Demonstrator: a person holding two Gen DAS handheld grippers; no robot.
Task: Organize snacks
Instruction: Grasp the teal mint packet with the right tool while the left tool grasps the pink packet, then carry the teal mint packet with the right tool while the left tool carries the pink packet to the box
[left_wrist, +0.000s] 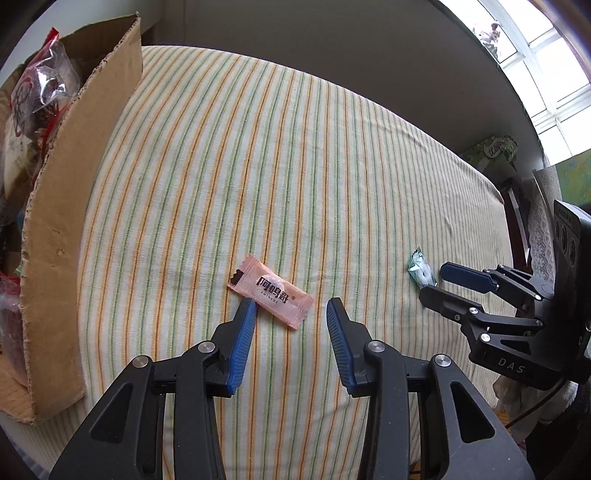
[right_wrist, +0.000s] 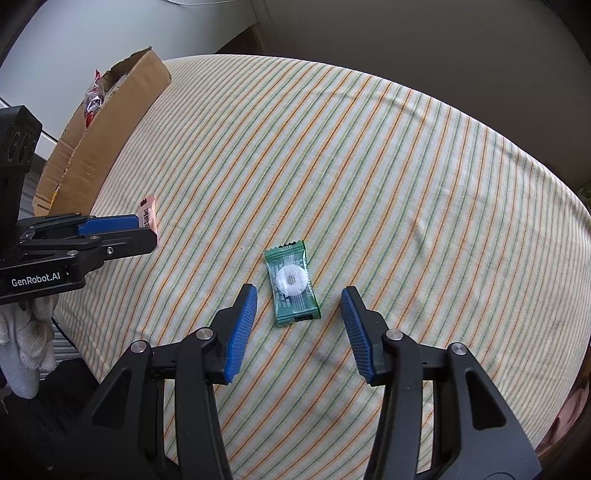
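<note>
Your left gripper (left_wrist: 291, 306) is spread wide and holds nothing; the pink snack packet (left_wrist: 270, 291) lies on the striped cloth (left_wrist: 295, 166) at its fingertips. Your right gripper (right_wrist: 299, 295) (equally wide, empty) frames the green candy (right_wrist: 291, 282). The cardboard box (left_wrist: 74, 192) of snacks stands left.

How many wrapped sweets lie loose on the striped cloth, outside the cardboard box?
2. The pink sweet lies by the open left gripper; the green sweet lies ahead of the open right gripper. The cardboard box may hide others.
</note>
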